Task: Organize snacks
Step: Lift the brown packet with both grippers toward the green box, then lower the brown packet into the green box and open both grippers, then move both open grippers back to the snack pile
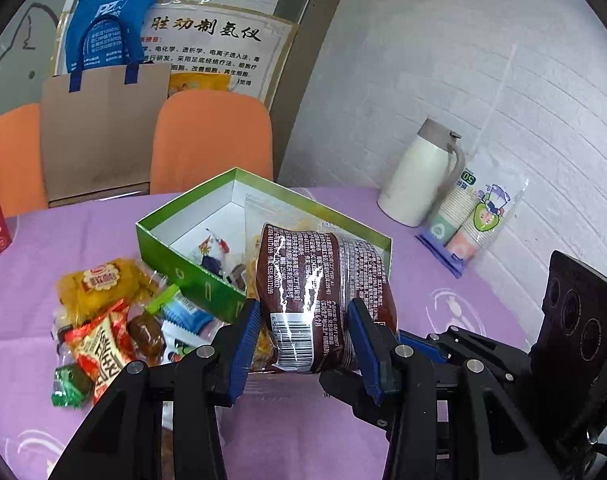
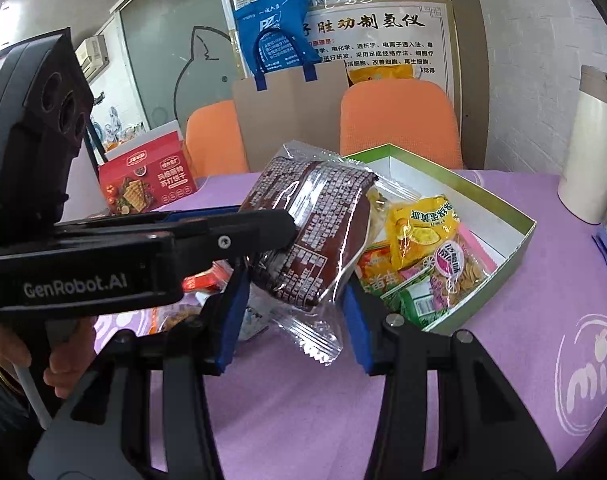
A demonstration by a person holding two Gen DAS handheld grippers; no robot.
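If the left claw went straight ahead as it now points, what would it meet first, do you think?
Probably the open green cardboard box right beyond the brown plastic snack packet that the left claw grips, though depth is unclear.

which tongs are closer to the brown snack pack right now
Left. The left tongs are clamped on the brown snack pack, holding it over the green box. The right tongs sit open just below it, not gripping.
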